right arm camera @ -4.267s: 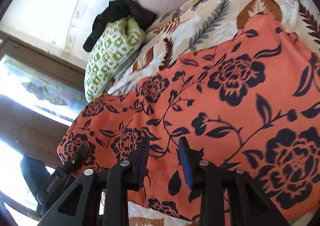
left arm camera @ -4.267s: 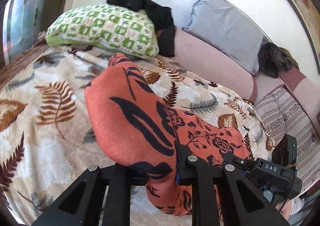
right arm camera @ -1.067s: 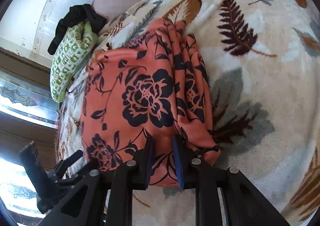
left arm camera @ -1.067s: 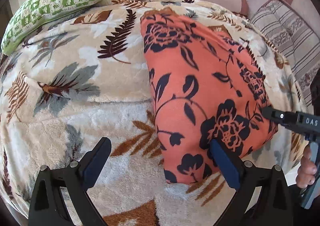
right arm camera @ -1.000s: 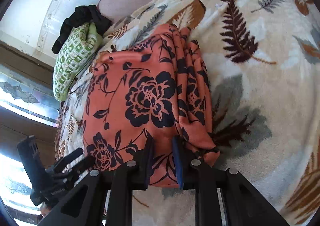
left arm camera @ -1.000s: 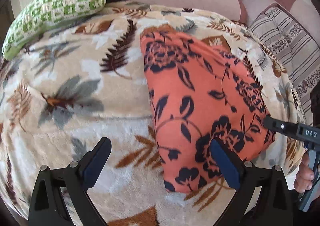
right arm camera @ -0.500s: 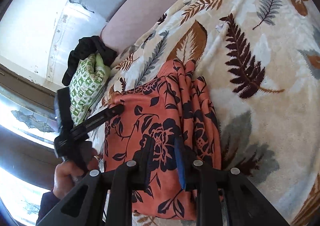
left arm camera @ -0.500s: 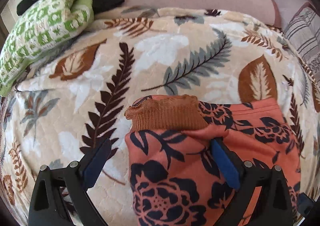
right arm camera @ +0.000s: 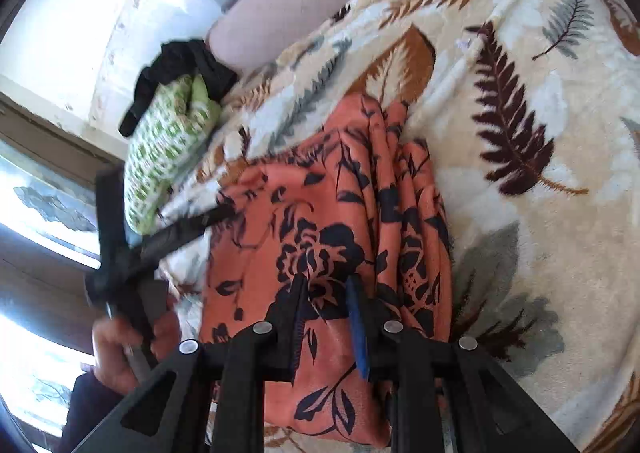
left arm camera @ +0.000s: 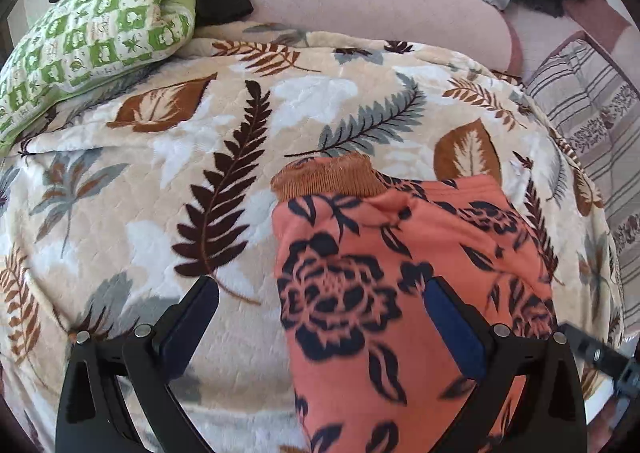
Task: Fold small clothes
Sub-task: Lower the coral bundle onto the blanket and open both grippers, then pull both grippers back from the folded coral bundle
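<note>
Here the right gripper (right arm camera: 326,317) sits nearest, its jaws narrowed to a slim gap with a pinch of the orange floral garment (right arm camera: 320,221) between them, so it grasps the near edge of the cloth. The garment lies folded on the leaf-print blanket (right arm camera: 540,101) of the bed, its gathered pleats bunched along the side away from the green patterned pillow (right arm camera: 168,141). The grip looks shallow; if the pinch holds only the top layer, a pull could peel that layer off and undo the fold beneath. The loose pleats could also slump and leave a lopsided bundle. Farther along, the left gripper (left arm camera: 320,317) hangs over the garment's pillow-side edge with its jaws spread wide and released, one finger above bare blanket, the other above the cloth. Closing from there might catch the plush blanket together with the fabric and drag both. Beyond it, the ribbed brown cuff (left arm camera: 328,177) pokes out at the garment's far end, toward the pillow, and may stay sticking out of the next fold.
</note>
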### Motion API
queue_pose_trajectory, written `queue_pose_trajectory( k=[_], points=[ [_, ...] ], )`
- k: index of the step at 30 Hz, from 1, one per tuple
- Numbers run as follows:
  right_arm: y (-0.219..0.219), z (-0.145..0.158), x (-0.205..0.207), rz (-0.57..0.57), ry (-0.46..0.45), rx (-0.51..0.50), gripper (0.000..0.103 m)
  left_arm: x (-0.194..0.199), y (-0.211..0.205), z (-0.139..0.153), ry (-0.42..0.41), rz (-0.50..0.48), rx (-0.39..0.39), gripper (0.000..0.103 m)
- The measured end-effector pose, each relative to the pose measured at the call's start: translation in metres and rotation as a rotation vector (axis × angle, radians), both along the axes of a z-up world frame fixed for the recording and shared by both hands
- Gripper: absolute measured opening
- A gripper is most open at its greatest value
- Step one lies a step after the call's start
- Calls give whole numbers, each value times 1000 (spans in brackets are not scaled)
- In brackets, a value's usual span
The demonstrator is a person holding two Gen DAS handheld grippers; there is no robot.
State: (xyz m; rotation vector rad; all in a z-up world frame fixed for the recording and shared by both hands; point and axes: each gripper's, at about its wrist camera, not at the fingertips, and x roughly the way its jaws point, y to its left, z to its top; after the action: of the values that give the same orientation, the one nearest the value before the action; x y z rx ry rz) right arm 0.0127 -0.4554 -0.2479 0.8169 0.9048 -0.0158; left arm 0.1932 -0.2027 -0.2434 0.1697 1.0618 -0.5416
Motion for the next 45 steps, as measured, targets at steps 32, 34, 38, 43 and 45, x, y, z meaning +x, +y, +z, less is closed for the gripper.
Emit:
queue_pose_trajectory(
  k=[32, 34, 38, 43, 45],
  points=[
    [58, 85, -84, -115, -346, -221, 83, -183, 59, 120, -468, 70, 19, 103],
    [55, 82, -83, -115, -343, -208, 83, -181, 56, 118, -460, 74, 18, 103],
    [51, 79, -84, -124, -336, -195, 83, -177, 51, 113, -444, 73, 21, 103],
    [47, 76, -83, -122, -324, -195, 83, -173, 45, 106, -429, 72, 31, 103],
    [46, 77, -83, -121, -326, -196, 83, -172, 44, 103, -425, 72, 33, 103]
  ],
)
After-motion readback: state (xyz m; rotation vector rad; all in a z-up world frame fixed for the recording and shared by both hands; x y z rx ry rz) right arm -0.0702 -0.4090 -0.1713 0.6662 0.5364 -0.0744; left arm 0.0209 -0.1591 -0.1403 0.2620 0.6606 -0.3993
